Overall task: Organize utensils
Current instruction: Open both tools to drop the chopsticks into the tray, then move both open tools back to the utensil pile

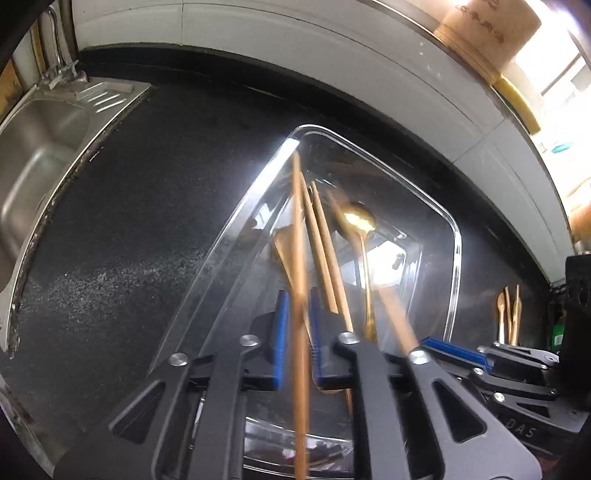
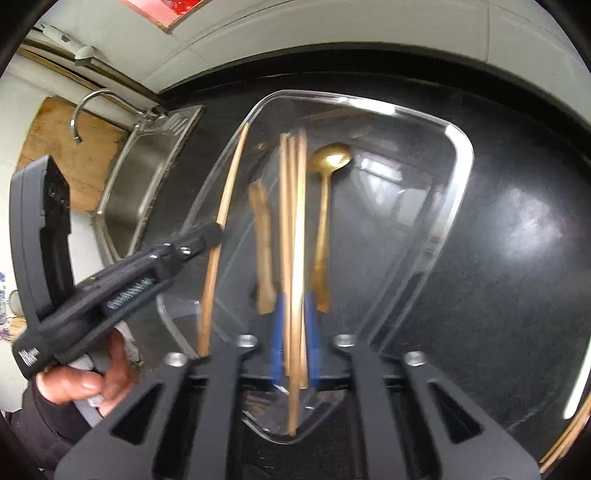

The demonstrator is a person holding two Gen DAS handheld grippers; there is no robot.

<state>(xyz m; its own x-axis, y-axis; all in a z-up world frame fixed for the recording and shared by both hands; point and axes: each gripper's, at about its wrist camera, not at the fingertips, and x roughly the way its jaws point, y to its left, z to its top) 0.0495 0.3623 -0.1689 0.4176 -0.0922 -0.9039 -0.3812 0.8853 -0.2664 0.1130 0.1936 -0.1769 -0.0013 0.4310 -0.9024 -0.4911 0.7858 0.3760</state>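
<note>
A: Where are the utensils?
B: In the clear plastic tray (image 2: 458, 155) on speckled black counter (image 1: 122, 221): a gold spoon (image 2: 327, 166), slim wooden sticks.
A: Claws?
B: Left gripper (image 1: 297, 332) and right gripper (image 2: 293, 332) each pinch a chopstick (image 1: 300, 258) (image 2: 295, 258).

counter (image 1: 129, 221): black, speckled | sink (image 1: 40, 147): steel, set into the counter's left end | tap (image 2: 83, 114): curved, chrome, stood behind the sink | wall (image 1: 295, 48): white tile, ran along the counter's back edge | board (image 2: 66, 147): wooden, stood beyond the sink | cylinder (image 1: 487, 33): tan, on the sill above the tiles
</note>
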